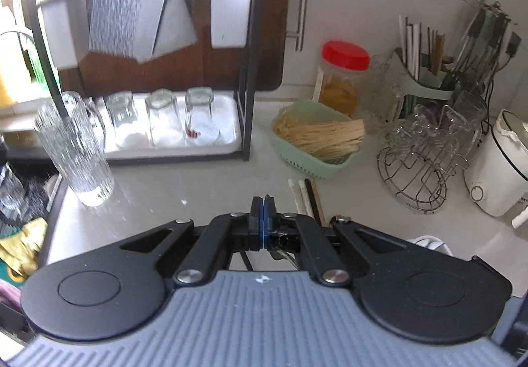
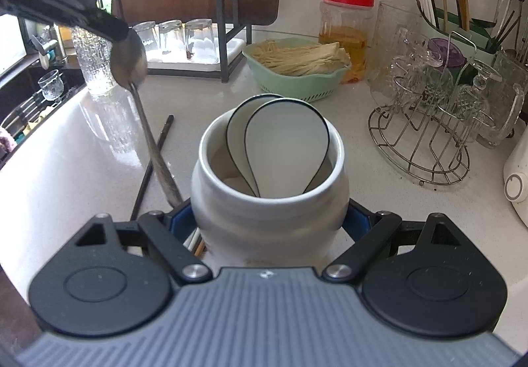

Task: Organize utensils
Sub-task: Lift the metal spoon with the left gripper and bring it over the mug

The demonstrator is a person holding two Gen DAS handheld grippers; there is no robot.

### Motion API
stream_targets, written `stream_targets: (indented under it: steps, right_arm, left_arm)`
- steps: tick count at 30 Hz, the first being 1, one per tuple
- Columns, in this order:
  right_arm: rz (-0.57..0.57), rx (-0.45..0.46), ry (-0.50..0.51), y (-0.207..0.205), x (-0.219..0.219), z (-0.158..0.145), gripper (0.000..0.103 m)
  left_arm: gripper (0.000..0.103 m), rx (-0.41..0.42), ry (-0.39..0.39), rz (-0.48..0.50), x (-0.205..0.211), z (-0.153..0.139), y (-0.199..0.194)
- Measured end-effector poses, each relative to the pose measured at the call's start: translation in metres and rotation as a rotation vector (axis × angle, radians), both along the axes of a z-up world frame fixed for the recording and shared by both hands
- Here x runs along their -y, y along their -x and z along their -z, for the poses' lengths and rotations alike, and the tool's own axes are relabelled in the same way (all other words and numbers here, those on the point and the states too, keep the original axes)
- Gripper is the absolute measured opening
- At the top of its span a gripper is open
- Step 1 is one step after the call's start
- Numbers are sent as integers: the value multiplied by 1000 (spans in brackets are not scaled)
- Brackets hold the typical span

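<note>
Along the left edge of the white countertop (image 2: 76,149) a dark sink (image 2: 29,103) is showing only in part, its contents blurred beyond a small stemmed glass (image 2: 50,84). Just right of it a tall ribbed glass (image 2: 94,63) is standing upright, half covered in the right wrist view by the left gripper (image 2: 120,32), which is coming in from the top left corner as a dark, smeared shape. Its jaws are clenched on the bowl of a metal spoon (image 2: 132,65), whose handle is hanging down toward the counter; the handle's tip is disappearing behind the right gripper's finger. In the left wrist view that grip is hard to read: the left gripper (image 1: 263,202) is showing its pads pressed together, the spoon hidden beneath. A dark chopstick (image 2: 155,155) is lying flat on the counter beside the handle, and more chopstick ends are peeking out beneath the right gripper (image 2: 269,221), which is grasping a white ceramic jar (image 2: 269,202) around its belly. Two white, black-rimmed spoons (image 2: 287,142) are leaning inside the jar. Behind, a black rack (image 2: 227,47) is sheltering upturned tumblers (image 2: 198,37) on a white tray. Farther right are sitting a green basket (image 2: 297,83) of pale sticks, a red-lidded jar (image 2: 346,30), a wire stand (image 2: 419,149) of glassware, and a utensil caddy (image 2: 462,30), with a white appliance (image 2: 516,179) cut off at the right edge.
</note>
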State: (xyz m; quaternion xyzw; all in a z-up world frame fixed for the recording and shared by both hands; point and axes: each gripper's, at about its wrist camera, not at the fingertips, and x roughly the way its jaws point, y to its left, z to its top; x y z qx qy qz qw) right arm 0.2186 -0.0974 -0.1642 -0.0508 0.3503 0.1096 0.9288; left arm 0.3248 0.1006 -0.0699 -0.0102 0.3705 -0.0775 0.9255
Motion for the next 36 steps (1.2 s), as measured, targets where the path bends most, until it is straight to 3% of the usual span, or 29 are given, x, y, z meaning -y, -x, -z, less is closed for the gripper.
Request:
stream_targets:
  steps: [20, 36]
  right_arm:
    - [3, -1, -2, -1, -1, 0, 91]
    - [-15, 7, -6, -1, 2, 0, 91]
  left_arm:
    - [0, 133, -53, 80, 41, -87, 27]
    - [0, 171, -78, 153, 79, -105, 39]
